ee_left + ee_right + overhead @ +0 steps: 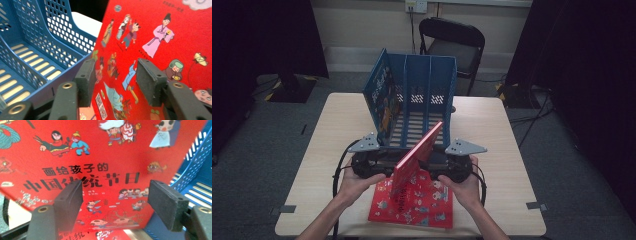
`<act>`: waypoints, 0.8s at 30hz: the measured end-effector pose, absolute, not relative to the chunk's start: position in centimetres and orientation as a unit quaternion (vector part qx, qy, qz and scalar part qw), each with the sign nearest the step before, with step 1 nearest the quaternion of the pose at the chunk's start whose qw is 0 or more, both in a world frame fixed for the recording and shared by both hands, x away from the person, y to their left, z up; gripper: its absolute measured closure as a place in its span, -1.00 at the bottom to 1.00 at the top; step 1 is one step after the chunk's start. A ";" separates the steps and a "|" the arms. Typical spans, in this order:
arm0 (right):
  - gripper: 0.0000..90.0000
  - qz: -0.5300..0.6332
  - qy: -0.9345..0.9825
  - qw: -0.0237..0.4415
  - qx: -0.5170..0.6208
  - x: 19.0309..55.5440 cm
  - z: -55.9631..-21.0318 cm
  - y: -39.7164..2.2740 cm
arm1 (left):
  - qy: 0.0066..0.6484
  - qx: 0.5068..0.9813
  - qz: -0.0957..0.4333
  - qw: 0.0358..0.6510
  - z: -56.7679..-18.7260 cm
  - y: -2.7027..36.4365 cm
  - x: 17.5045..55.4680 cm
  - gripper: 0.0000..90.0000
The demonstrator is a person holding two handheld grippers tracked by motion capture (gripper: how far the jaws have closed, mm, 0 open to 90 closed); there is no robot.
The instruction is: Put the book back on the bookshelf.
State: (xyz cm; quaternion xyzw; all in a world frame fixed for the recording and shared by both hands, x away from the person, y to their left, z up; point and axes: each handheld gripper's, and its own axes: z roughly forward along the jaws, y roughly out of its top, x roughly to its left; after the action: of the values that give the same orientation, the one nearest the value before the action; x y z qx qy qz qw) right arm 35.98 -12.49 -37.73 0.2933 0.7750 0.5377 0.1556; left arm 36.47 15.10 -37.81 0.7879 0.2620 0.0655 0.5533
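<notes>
A red picture book [419, 150] stands tilted on its edge in front of a blue file rack [428, 82], held up between my two grippers. My left gripper [387, 163] faces its back cover [155, 30] with the jaws apart and nothing between the pads [86, 77]. From the other side my right gripper [438, 162] faces the front cover [100, 157], its jaws also apart and nothing between them. Whether the fingertips touch the covers I cannot tell. A second red book [414, 202] lies flat on the table under the tilted one.
The rack's left slot holds a blue book [381, 97]; its other slots [32, 60] are vacant. The wooden table [337, 130] has bare room on both sides. A black folding chair [453, 42] stands behind the table.
</notes>
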 end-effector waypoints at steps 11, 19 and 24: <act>-0.38 0.539 0.776 0.150 0.291 36.5 -37.4 -11.9 | 0.261 0.782 0.042 0.565 -38.1 15.7 36.6 0.33; -0.33 0.547 0.771 0.148 0.292 36.8 -37.1 -11.4 | 0.266 0.778 0.034 0.568 -38.2 15.5 36.1 0.24; -0.31 0.545 0.771 0.151 0.292 37.1 -36.7 -11.1 | 0.278 0.775 0.052 0.566 -38.2 15.4 35.5 0.11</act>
State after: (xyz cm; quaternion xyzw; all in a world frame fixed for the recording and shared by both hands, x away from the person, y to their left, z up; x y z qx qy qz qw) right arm 37.09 -11.08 -36.75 0.2919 0.7713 0.5451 0.1507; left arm 35.50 15.38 -38.24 0.7746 0.2782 0.0521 0.5655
